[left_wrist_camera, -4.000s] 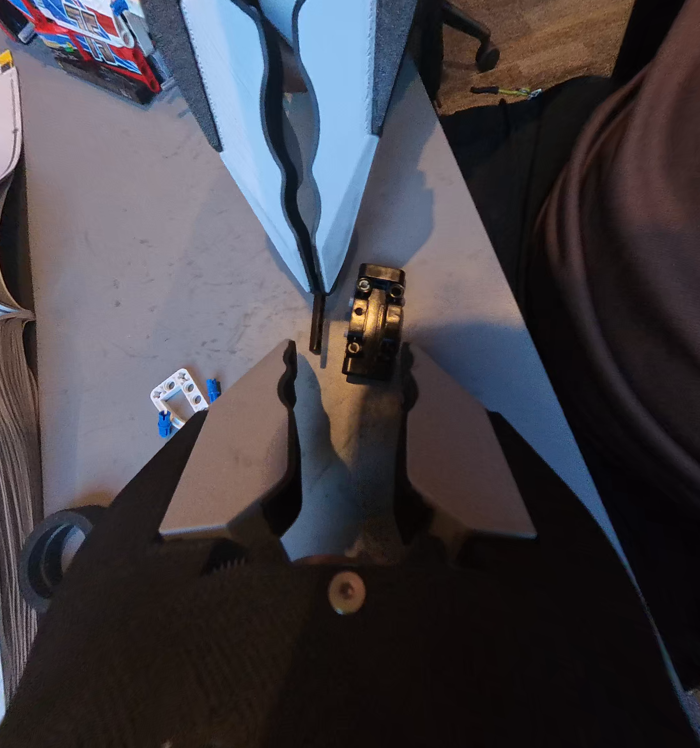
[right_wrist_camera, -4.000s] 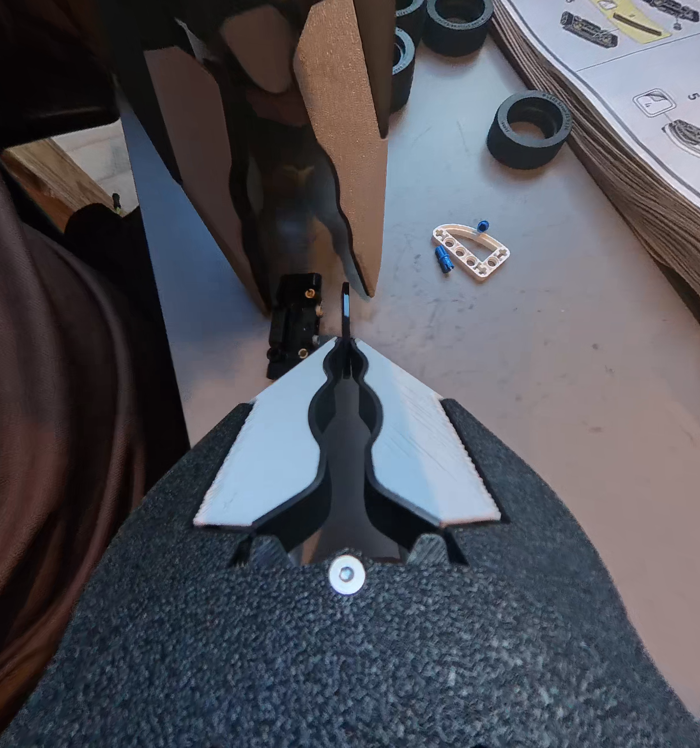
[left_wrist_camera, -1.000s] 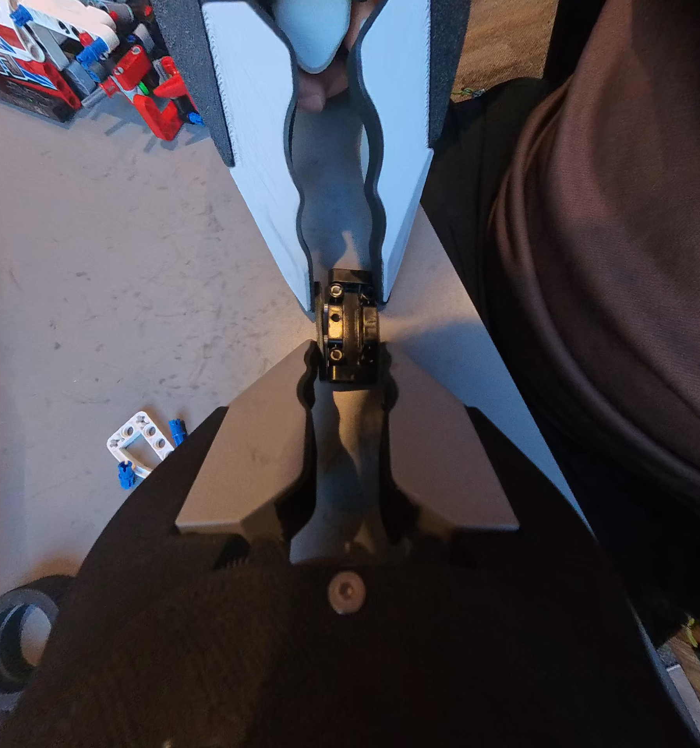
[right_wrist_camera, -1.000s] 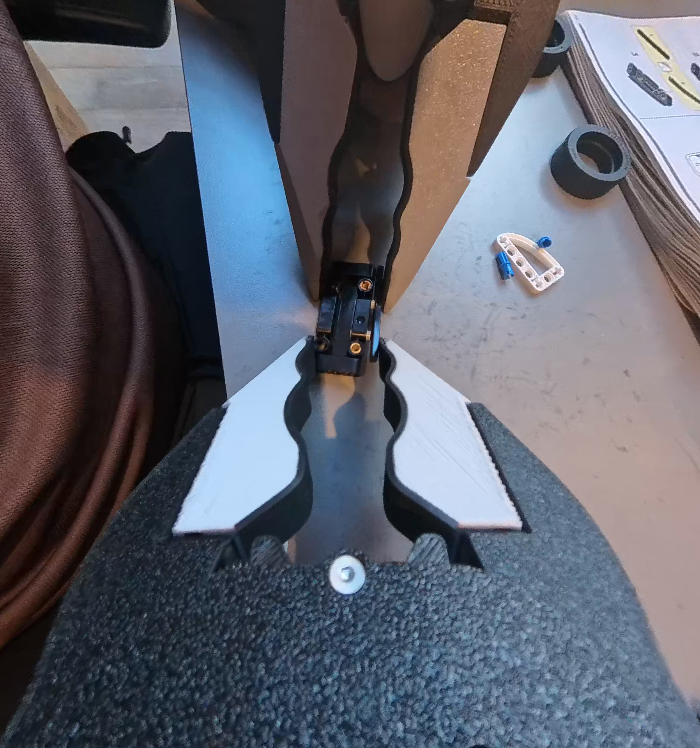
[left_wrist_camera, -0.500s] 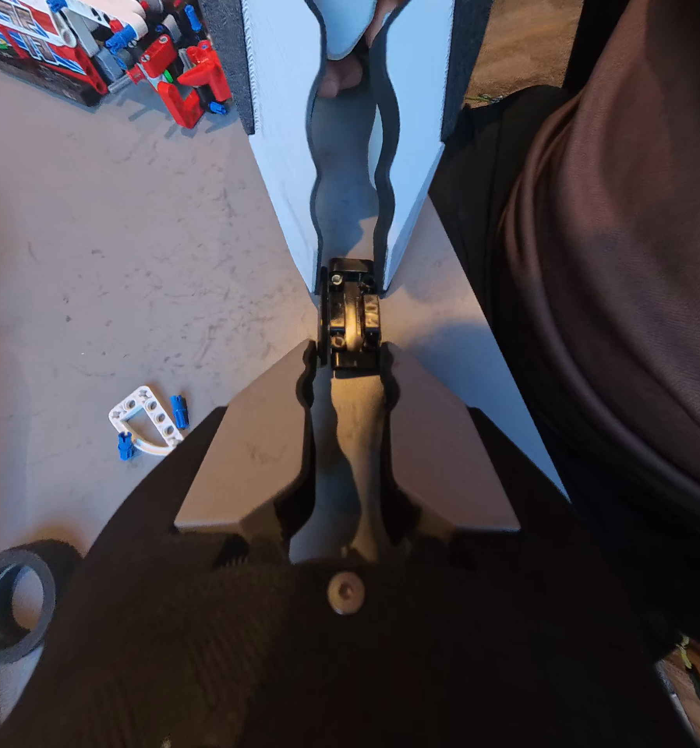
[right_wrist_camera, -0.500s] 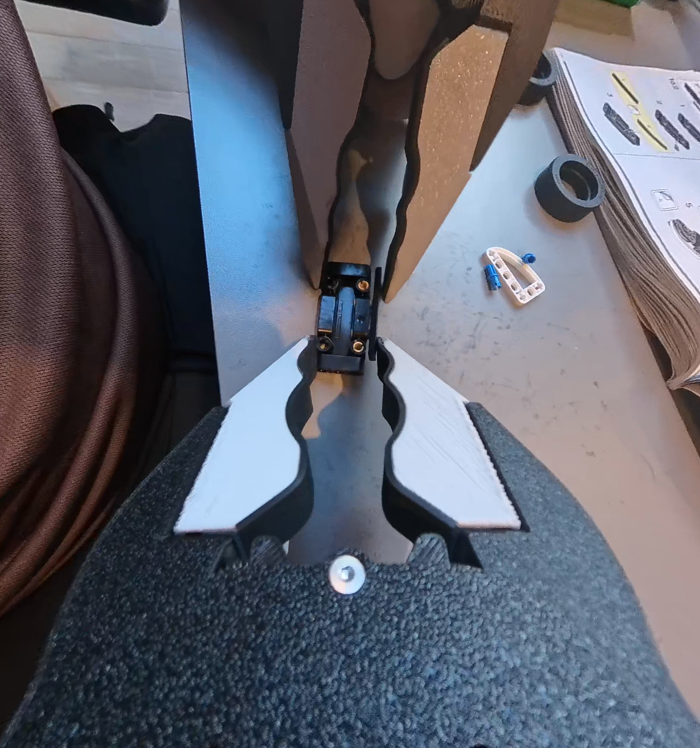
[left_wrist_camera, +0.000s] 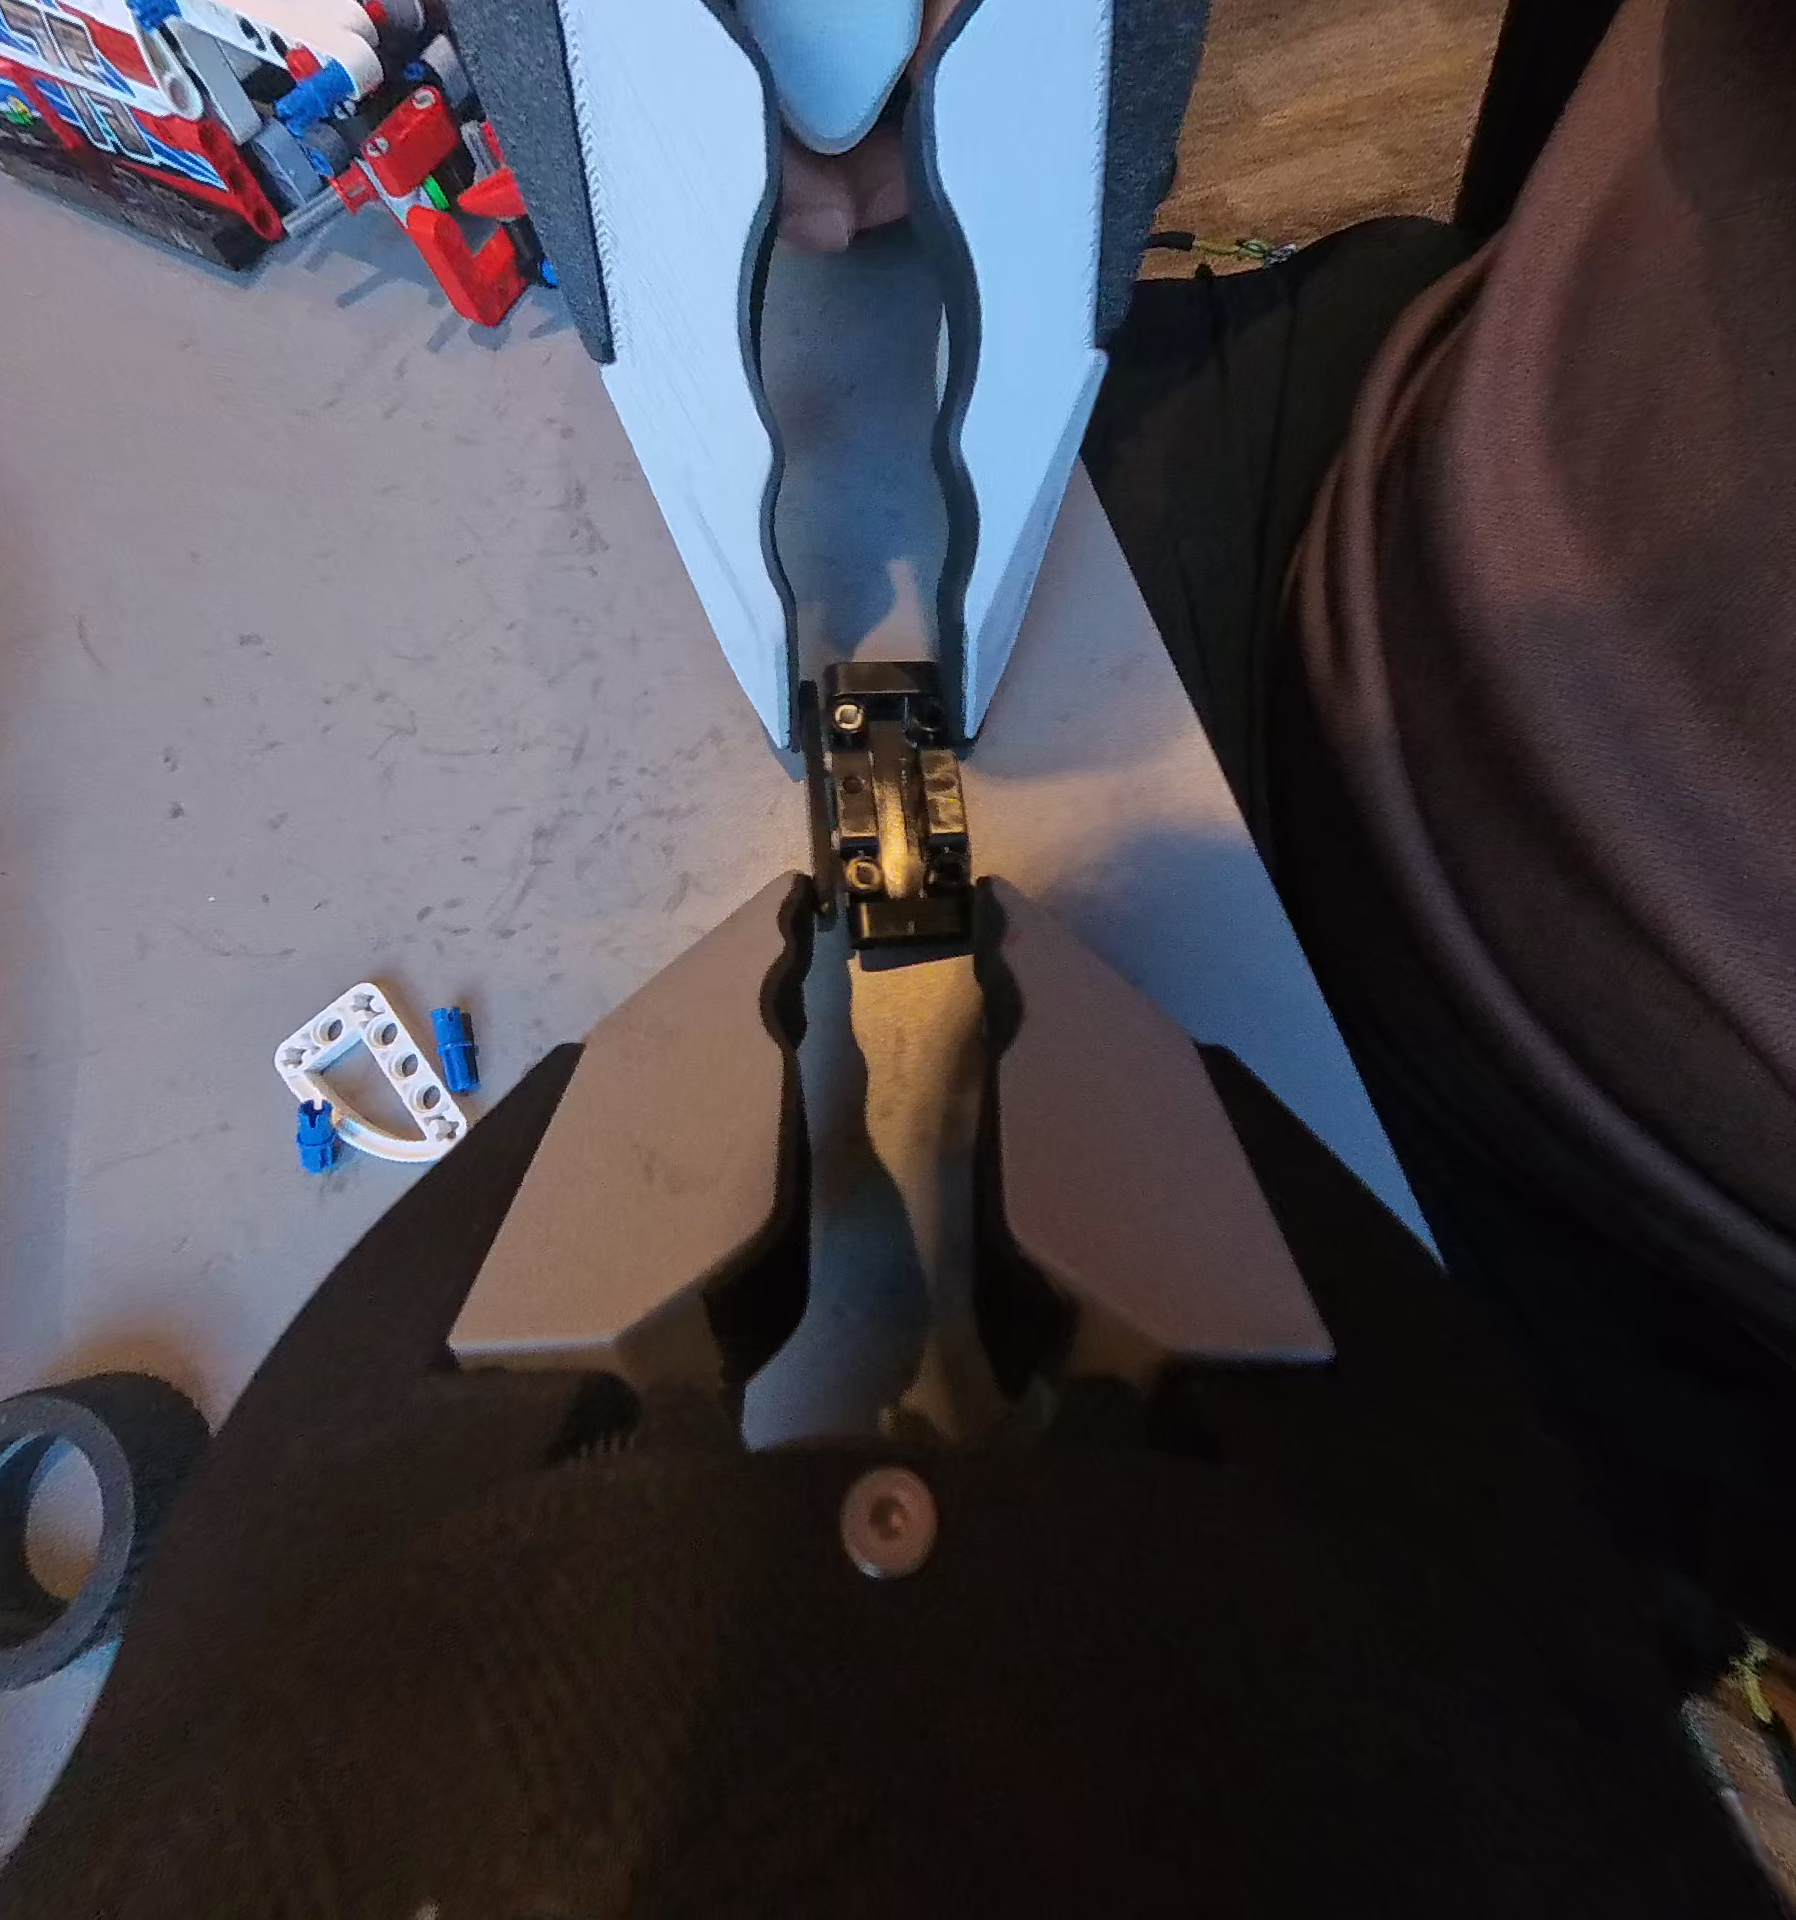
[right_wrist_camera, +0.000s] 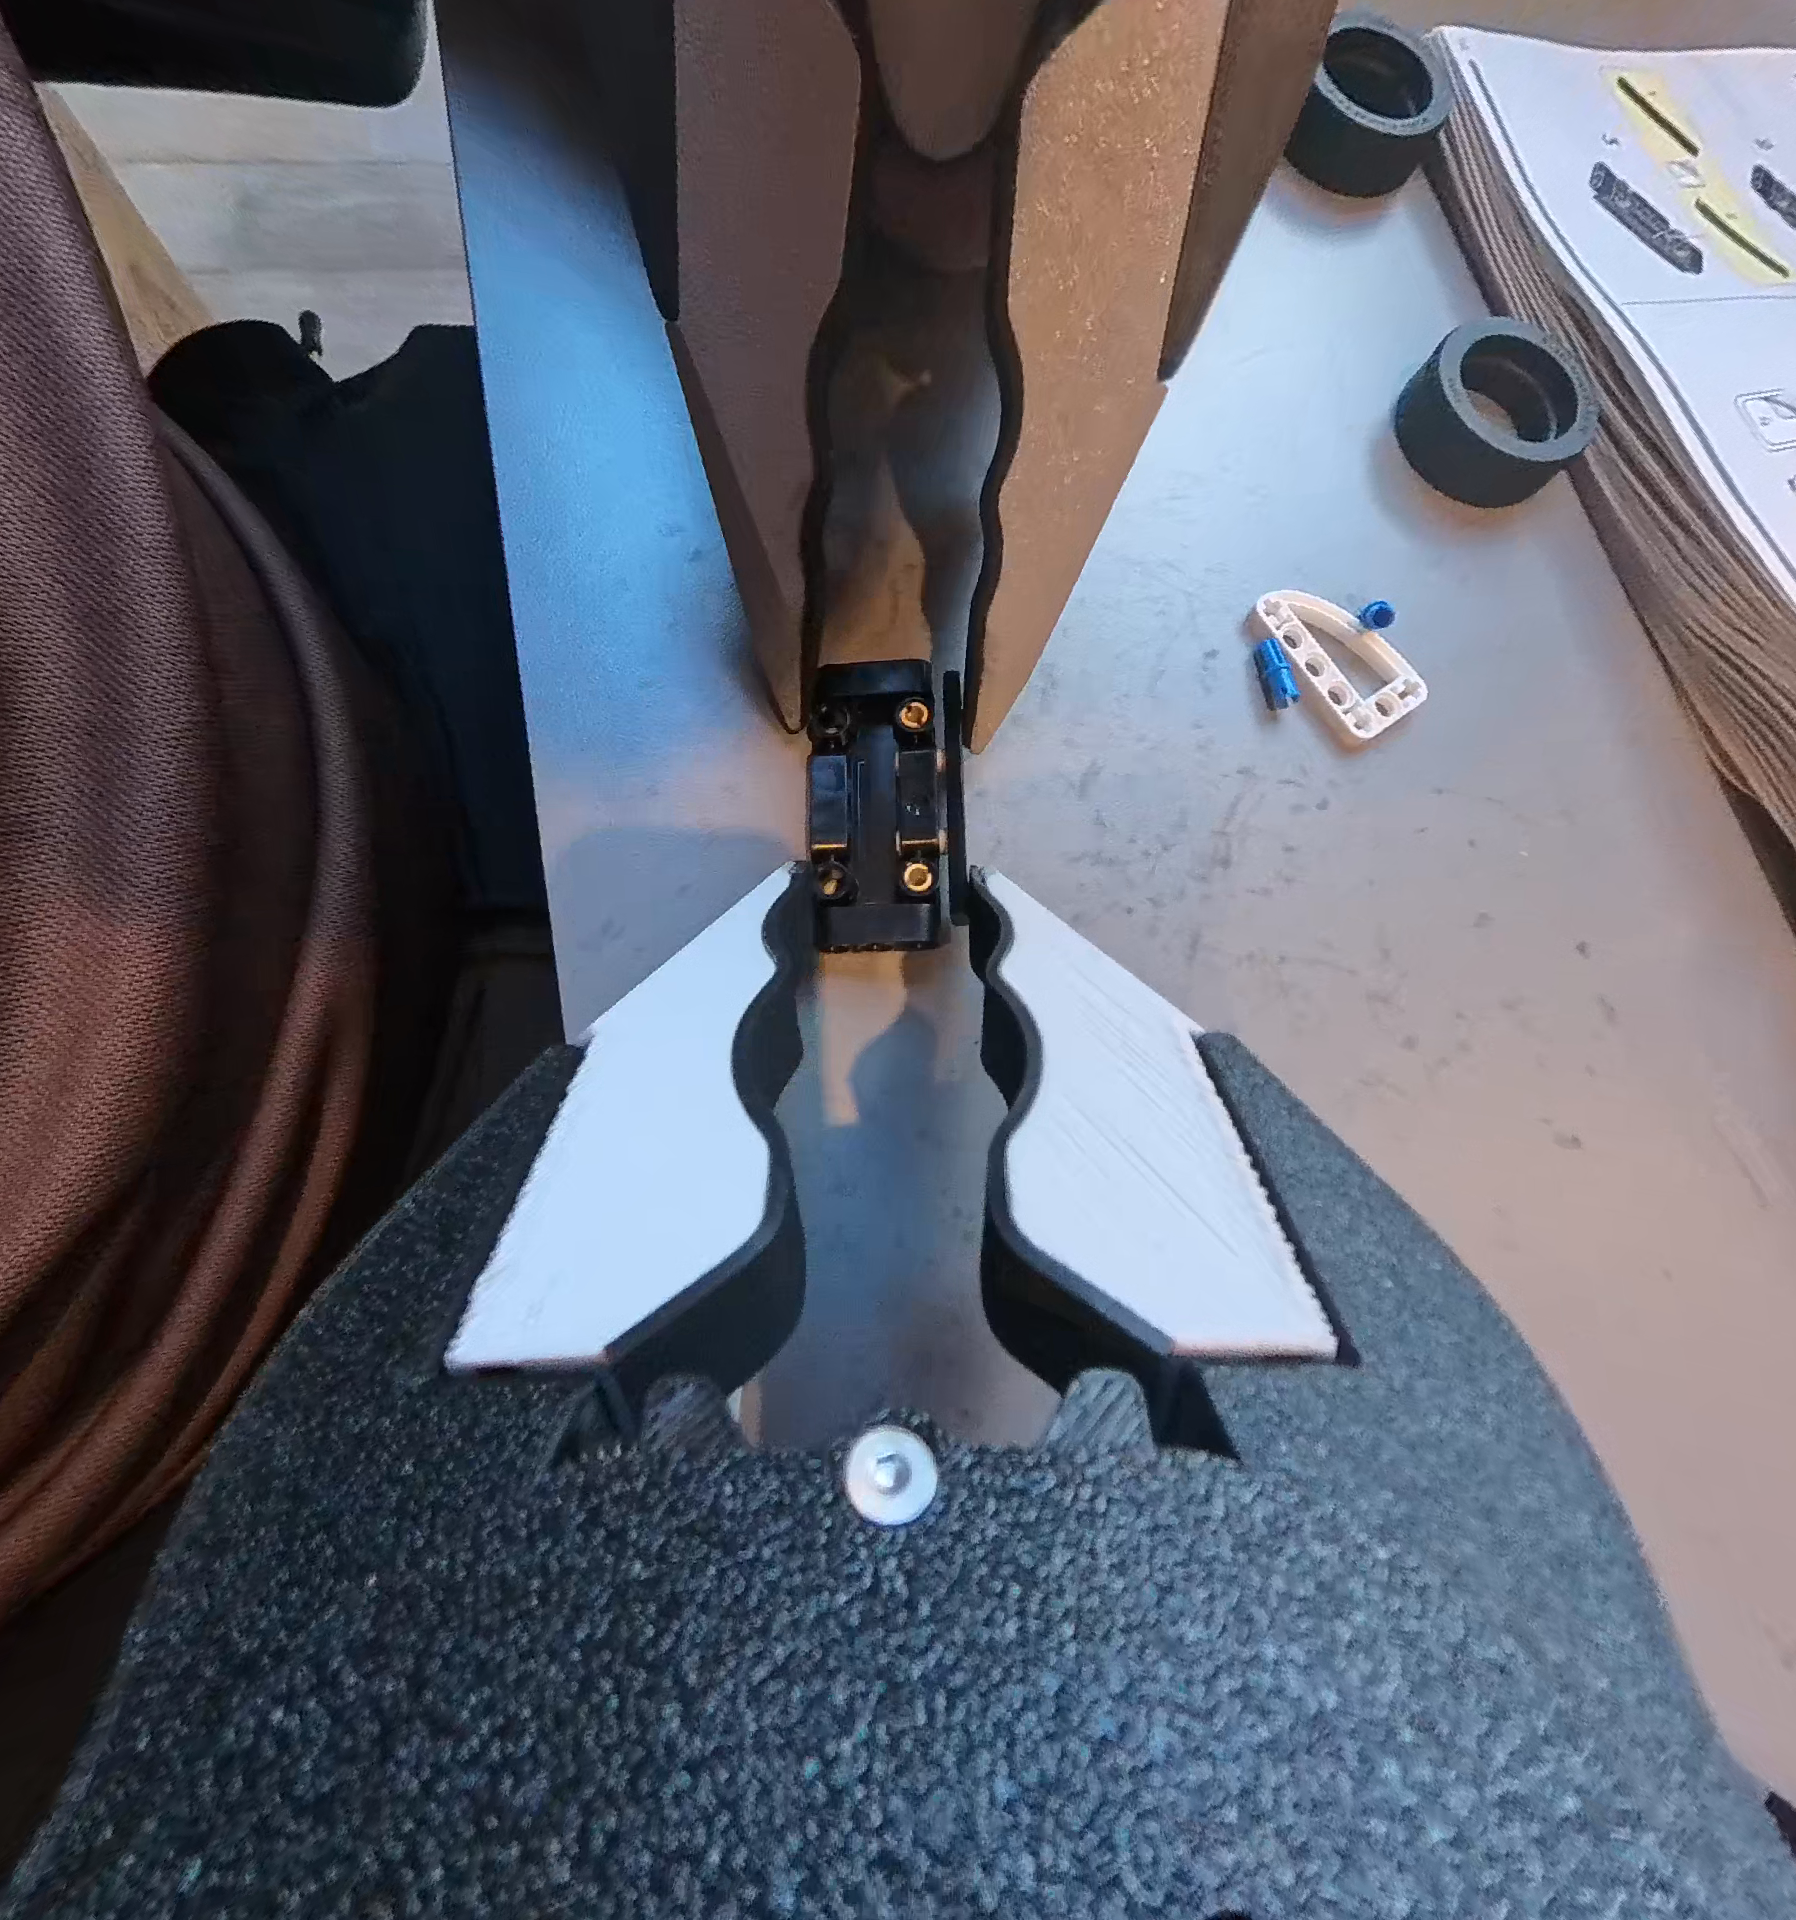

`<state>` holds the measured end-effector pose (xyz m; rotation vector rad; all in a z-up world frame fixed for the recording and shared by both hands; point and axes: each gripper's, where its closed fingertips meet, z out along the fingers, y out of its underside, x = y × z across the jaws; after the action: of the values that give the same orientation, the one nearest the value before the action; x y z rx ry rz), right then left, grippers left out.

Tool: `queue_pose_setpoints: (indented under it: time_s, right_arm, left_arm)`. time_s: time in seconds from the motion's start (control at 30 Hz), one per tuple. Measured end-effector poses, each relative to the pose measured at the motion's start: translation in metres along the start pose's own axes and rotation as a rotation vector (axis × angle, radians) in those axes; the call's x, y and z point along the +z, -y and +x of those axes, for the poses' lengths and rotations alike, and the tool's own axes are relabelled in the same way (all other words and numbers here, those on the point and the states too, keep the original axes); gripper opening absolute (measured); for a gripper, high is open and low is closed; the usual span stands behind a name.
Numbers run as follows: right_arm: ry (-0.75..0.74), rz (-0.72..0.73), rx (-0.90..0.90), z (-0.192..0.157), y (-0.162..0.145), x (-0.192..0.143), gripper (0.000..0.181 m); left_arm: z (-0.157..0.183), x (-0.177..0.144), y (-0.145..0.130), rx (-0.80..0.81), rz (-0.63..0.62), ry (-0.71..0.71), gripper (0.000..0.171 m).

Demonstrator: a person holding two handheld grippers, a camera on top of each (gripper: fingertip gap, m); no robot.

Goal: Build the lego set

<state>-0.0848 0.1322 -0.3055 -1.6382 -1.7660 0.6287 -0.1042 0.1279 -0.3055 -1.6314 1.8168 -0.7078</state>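
A small black lego assembly [left_wrist_camera: 894, 800] is held just above the grey table [left_wrist_camera: 302, 623] between my two grippers, which face each other tip to tip. A thin black piece [left_wrist_camera: 817, 800] lies flat against one side of it. My left gripper [left_wrist_camera: 894, 899], with grey fingers, is closed on the near end of the assembly. My right gripper [right_wrist_camera: 881, 894], with white fingers, is closed on the other end, with the thin piece [right_wrist_camera: 956, 800] under its right fingertip. The assembly [right_wrist_camera: 878, 810] shows gold-coloured pin holes in the right wrist view.
A white curved lego frame [left_wrist_camera: 374, 1081] [right_wrist_camera: 1335, 675] with blue pins beside it lies on the table. Black tyres [left_wrist_camera: 32, 1527] [right_wrist_camera: 1496, 416] lie near an open instruction booklet [right_wrist_camera: 1704, 364]. A red, white and blue lego model [left_wrist_camera: 198, 114] stands far off. A person's torso [left_wrist_camera: 1600, 727] is beyond the table edge. The tips of both grippers are at nearly the same place.
Four seconds ago the right gripper pinched only the thin piece and the left stood open by the assembly. Now both clamp the assembly with the thin piece against its side.
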Motion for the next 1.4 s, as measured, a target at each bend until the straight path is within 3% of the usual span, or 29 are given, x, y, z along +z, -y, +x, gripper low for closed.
queue_pose_setpoints:
  time_s: [0.37,1.0,1.4]
  right_arm:
    - [0.010,-0.002,0.010,-0.0003,-0.0003,0.0003,0.029]
    - [-0.048,-0.021,-0.135,-0.0039,0.0027,0.0006,0.026]
    - [0.016,0.000,-0.060,-0.0033,0.0016,0.0014,0.027]
  left_arm:
    - [0.0007,0.0004,-0.0001,-0.005,-0.002,-0.021,0.029]
    - [0.0040,-0.0015,0.0007,0.190,0.010,0.076,0.025]
    - [0.0033,-0.0022,0.0038,0.261,0.025,0.172,0.026]
